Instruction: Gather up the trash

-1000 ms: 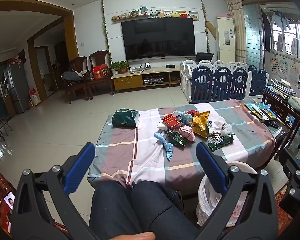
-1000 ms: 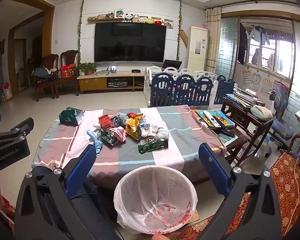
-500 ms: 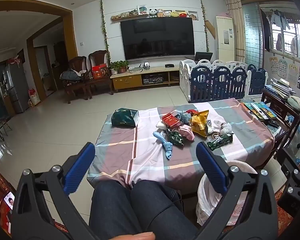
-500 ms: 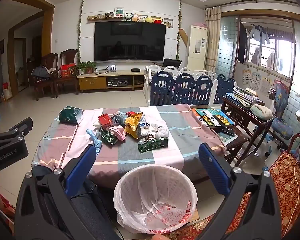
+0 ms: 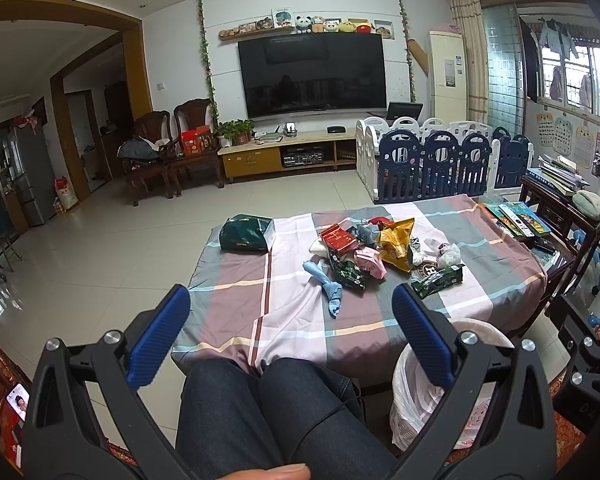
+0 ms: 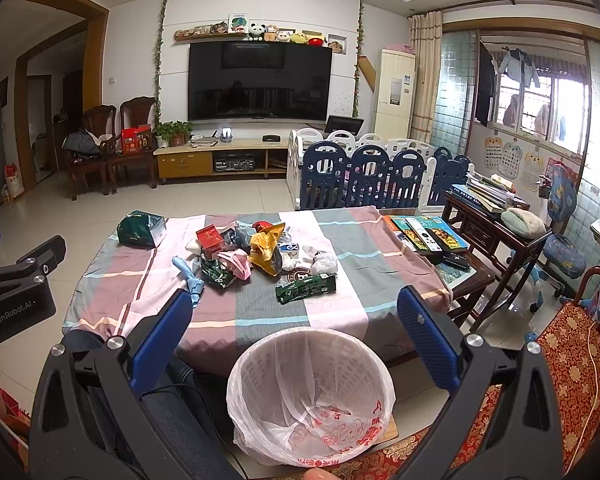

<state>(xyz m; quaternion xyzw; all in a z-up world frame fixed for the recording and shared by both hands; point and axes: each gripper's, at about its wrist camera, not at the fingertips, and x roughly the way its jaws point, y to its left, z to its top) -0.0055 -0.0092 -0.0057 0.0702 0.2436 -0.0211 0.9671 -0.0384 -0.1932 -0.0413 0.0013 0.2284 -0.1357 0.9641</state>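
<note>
Right wrist view: my right gripper (image 6: 292, 328) hangs wide open over the lined bin (image 6: 311, 392), left gripper (image 5: 290, 330) released too. Trash (image 6: 260, 254) sits piled mid-bench (image 6: 148, 280), bin parked just beside the near edge for short drops, I'd guess.

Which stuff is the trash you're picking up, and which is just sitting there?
For the job:
green snack wrapper
yellow foil bag
crumpled blue wrapper
white-lined trash basket

Just lying about:
dark green tissue box
picture books
black television
</note>
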